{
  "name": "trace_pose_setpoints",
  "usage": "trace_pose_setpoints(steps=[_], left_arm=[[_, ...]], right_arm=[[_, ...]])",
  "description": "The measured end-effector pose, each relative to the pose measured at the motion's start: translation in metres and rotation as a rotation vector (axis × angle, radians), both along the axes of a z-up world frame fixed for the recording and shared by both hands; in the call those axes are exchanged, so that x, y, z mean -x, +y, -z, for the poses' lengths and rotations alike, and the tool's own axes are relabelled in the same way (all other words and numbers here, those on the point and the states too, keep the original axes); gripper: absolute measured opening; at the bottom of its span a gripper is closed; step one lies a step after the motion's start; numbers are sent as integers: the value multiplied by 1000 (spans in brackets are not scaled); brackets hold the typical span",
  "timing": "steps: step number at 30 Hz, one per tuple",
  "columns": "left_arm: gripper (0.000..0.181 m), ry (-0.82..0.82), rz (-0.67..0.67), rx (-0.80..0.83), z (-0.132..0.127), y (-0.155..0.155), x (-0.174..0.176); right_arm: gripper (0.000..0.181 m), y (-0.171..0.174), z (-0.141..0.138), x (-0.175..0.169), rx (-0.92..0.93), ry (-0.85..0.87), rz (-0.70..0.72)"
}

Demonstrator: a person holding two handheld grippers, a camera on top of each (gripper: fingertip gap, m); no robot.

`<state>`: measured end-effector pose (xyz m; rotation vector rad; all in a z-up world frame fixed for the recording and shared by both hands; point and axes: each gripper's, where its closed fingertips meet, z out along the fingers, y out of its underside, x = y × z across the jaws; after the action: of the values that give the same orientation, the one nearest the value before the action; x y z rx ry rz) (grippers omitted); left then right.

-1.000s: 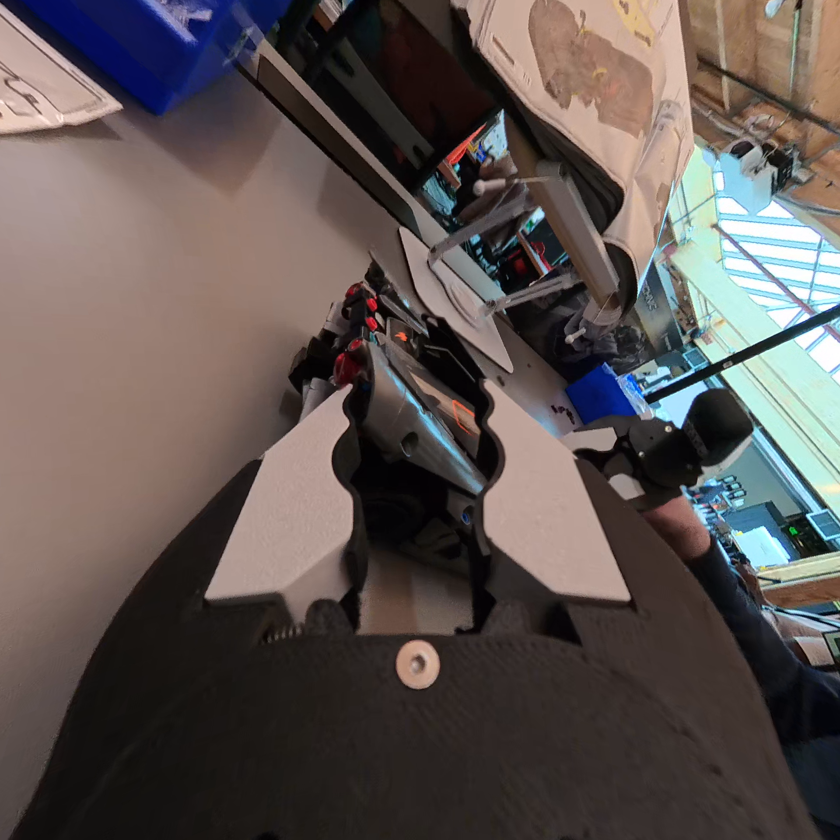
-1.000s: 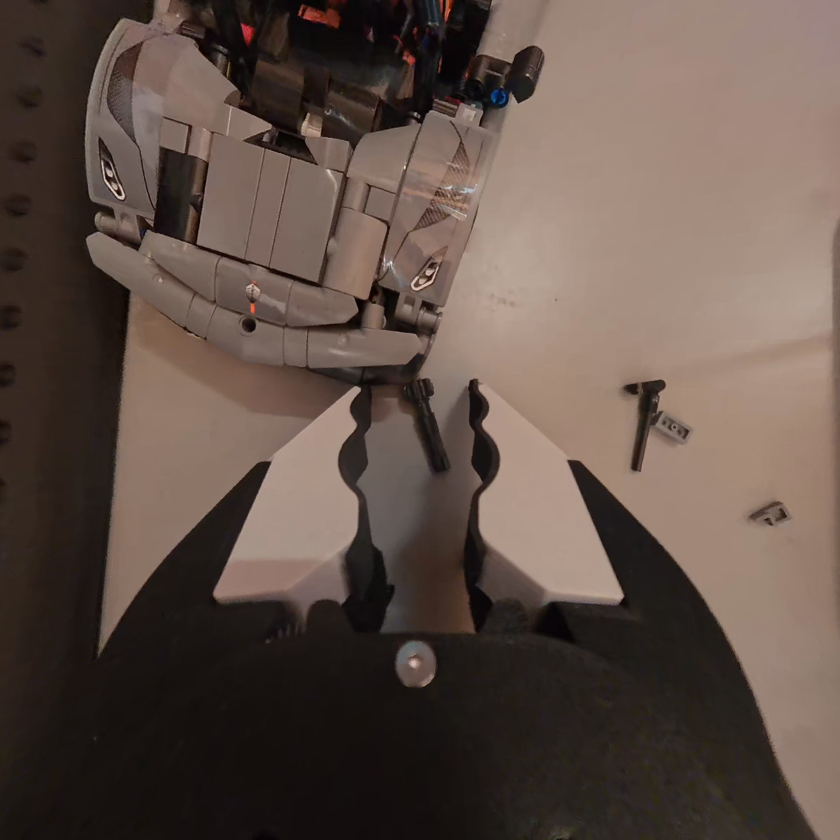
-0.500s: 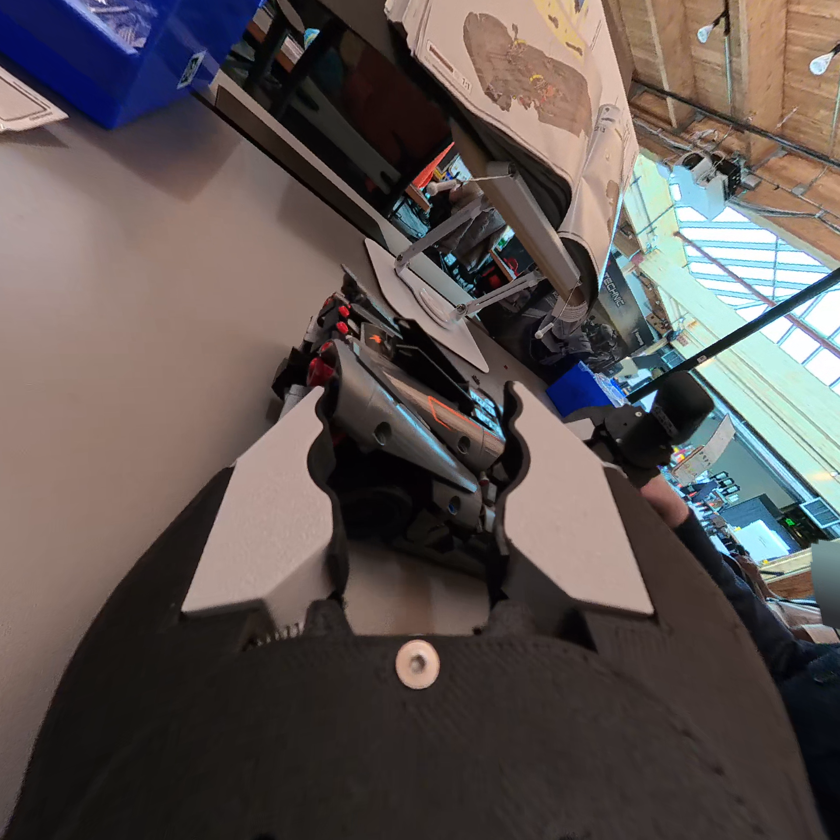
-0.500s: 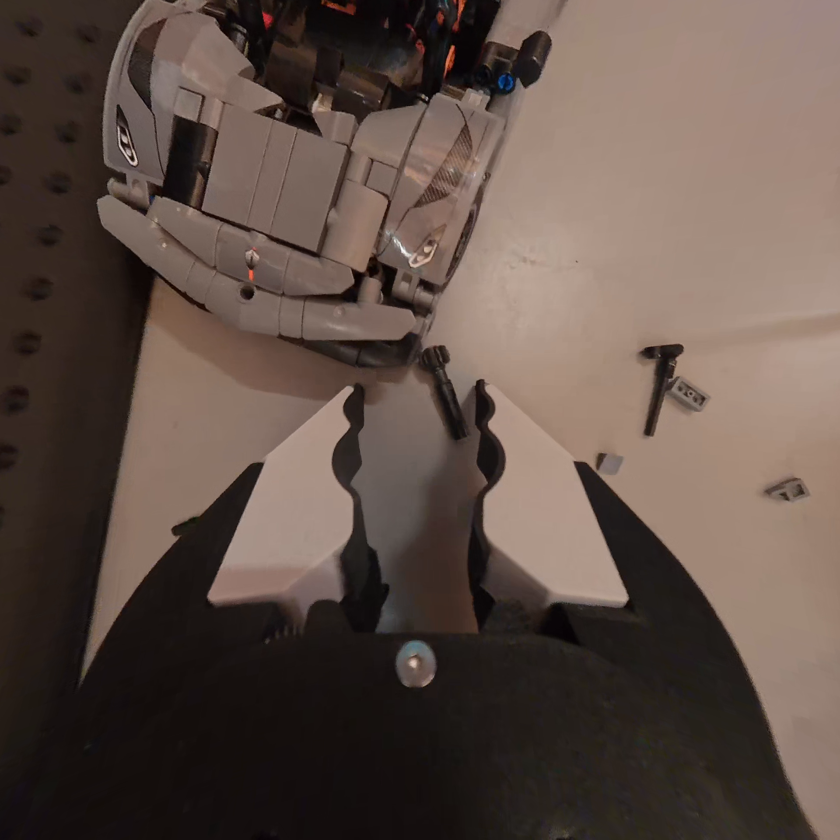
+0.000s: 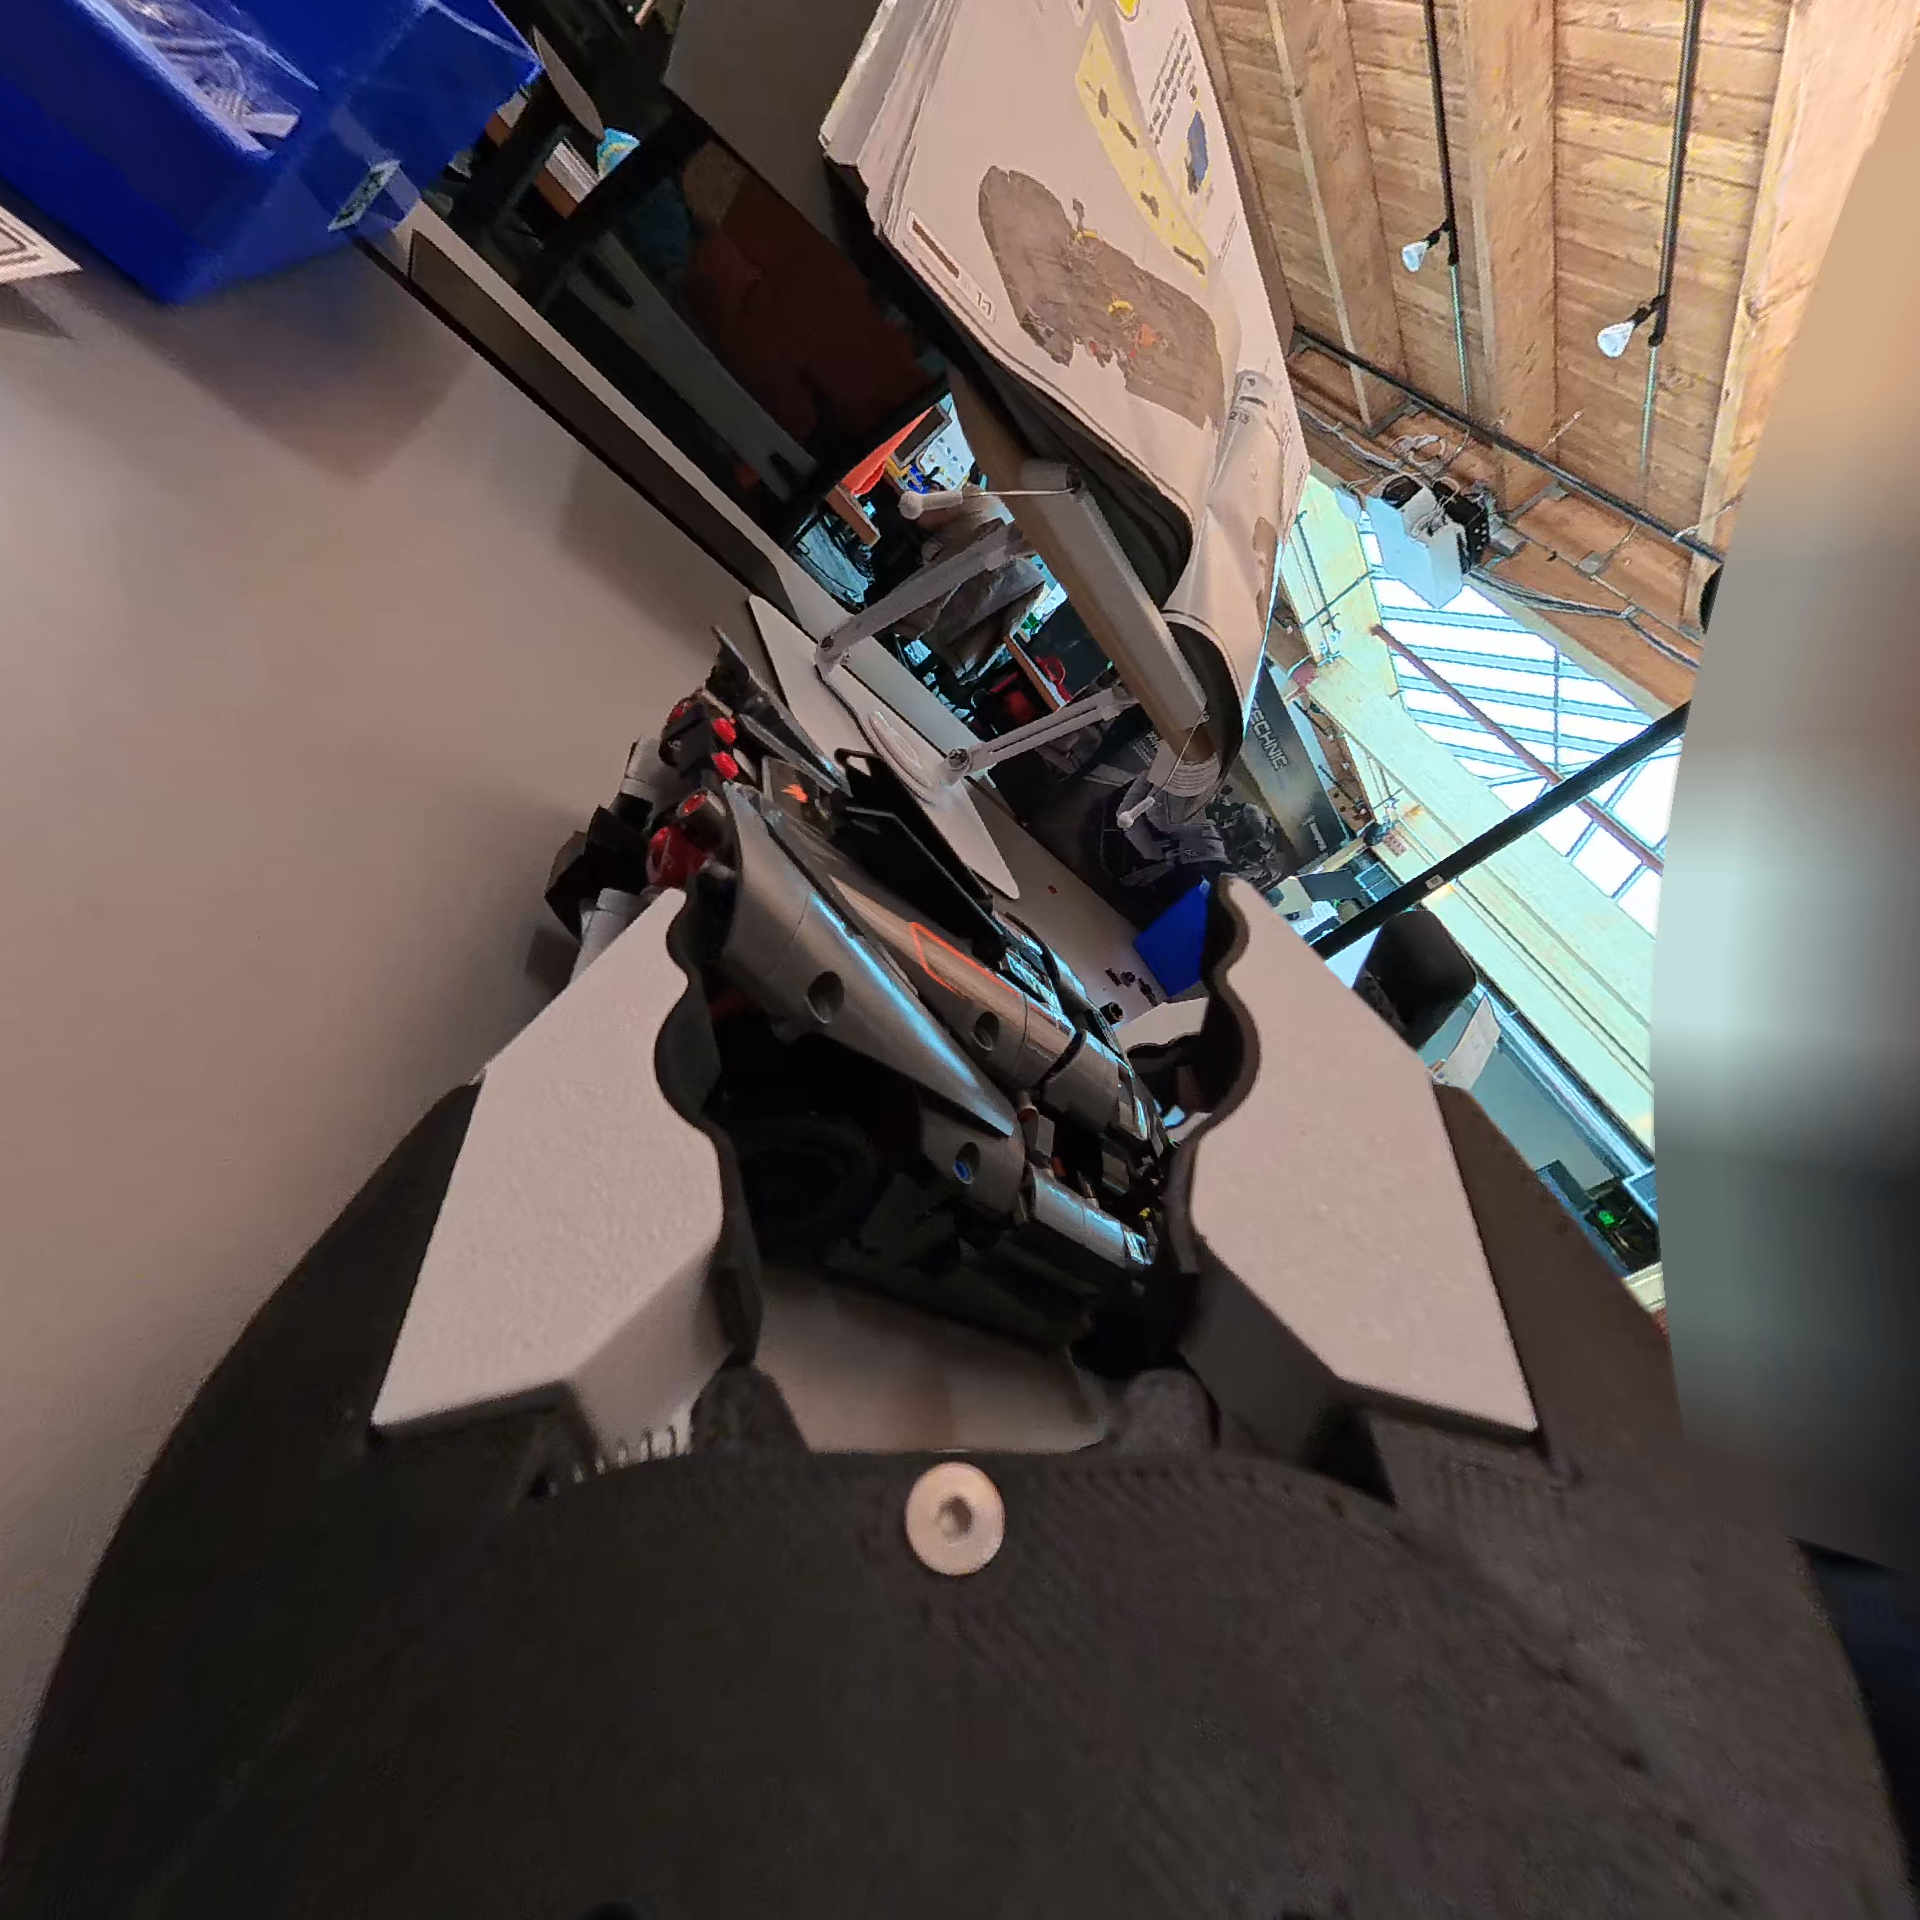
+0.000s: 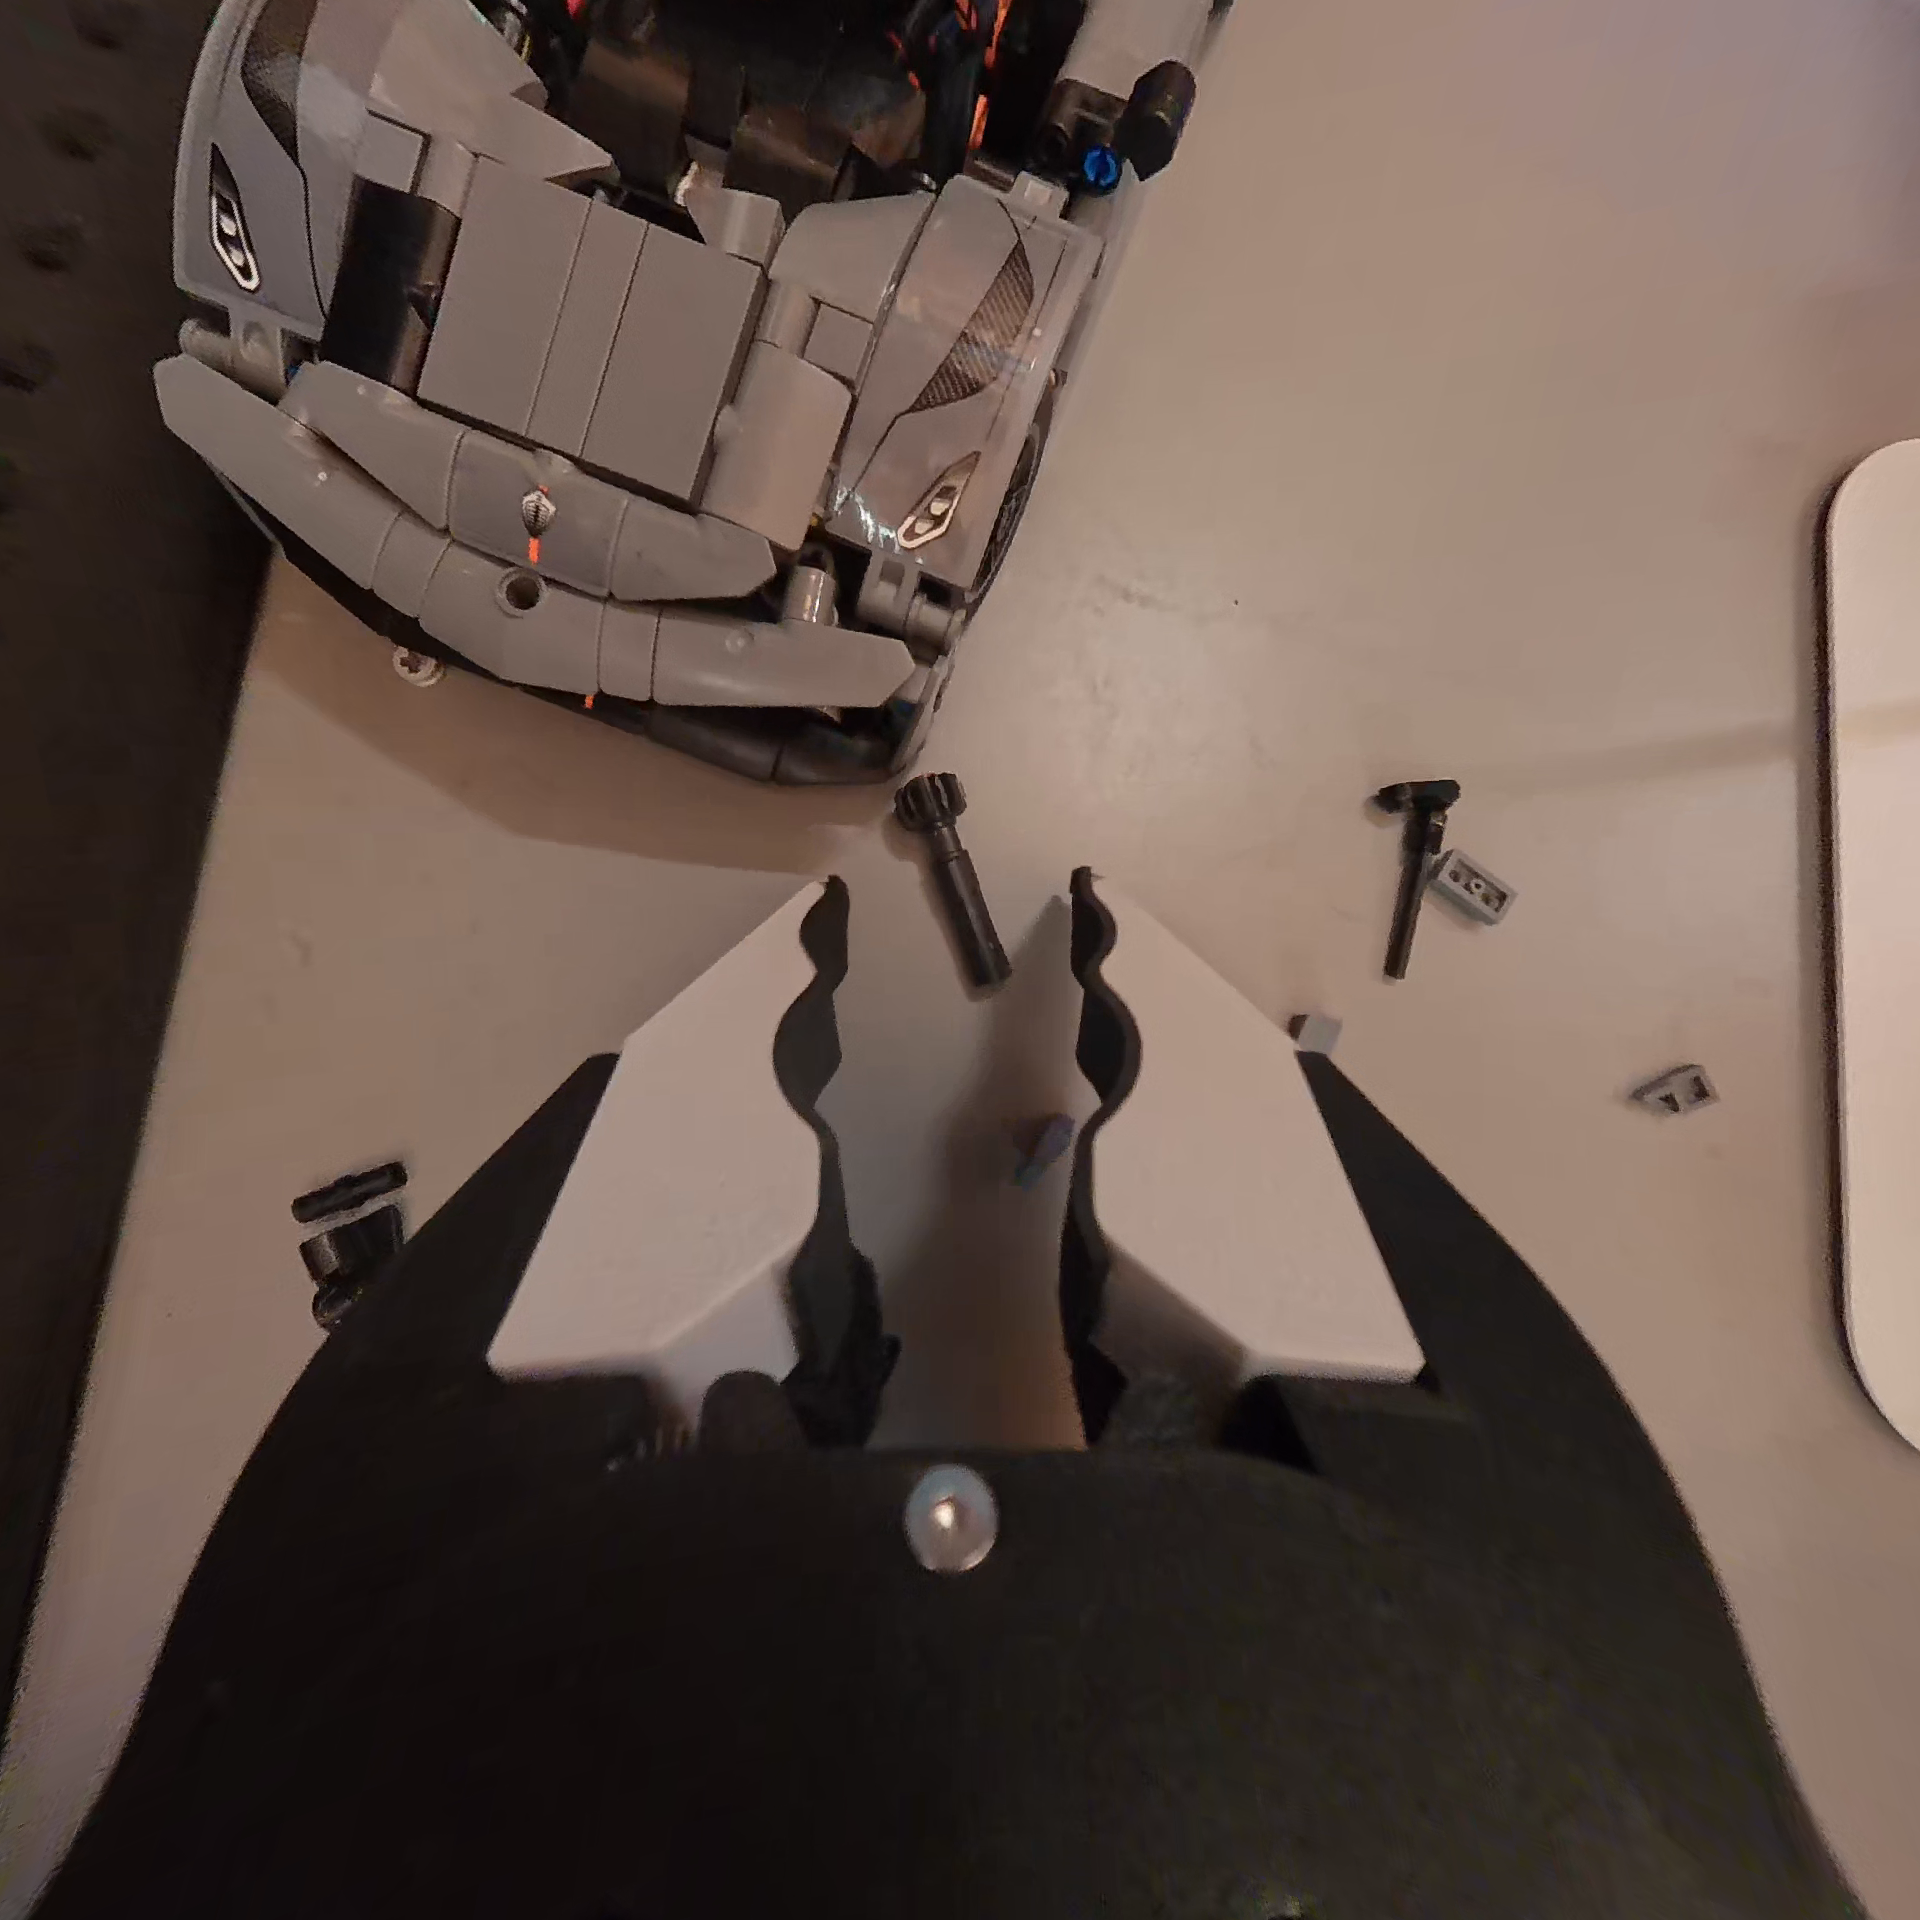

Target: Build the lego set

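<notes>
On the pale table (image 6: pixel 1403 416) our grey car (image 6: pixel 623 395) looks approx. built w/ loose bits left: right gripper (image 6: pixel 951 883) spread, empty, black gear pin (image 6: pixel 956 894) between its tips; left gripper (image 5: pixel 945 914) spread round the car's side.

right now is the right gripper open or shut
Open. In the right wrist view the right gripper has a clear gap between its fingers, with bare table and the black geared axle showing there, ungripped.
</notes>
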<state>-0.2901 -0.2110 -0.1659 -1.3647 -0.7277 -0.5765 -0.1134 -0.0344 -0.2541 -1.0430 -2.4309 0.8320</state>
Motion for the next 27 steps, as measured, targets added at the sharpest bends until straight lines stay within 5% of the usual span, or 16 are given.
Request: trace_pose_setpoints(steps=[16, 23, 27], left_arm=[[95, -40, -10, -48, -4, -4, 6], [94, -12, -98, -81, -9, -17, 11], [98, 46, -194, -140, -21, -37, 13]], right_arm=[[11, 8, 2, -7, -41, -51, 7], [4, 9, -2, -9, -28, -64, 24], [4, 10, -26, -6, 76, -6, 57]])
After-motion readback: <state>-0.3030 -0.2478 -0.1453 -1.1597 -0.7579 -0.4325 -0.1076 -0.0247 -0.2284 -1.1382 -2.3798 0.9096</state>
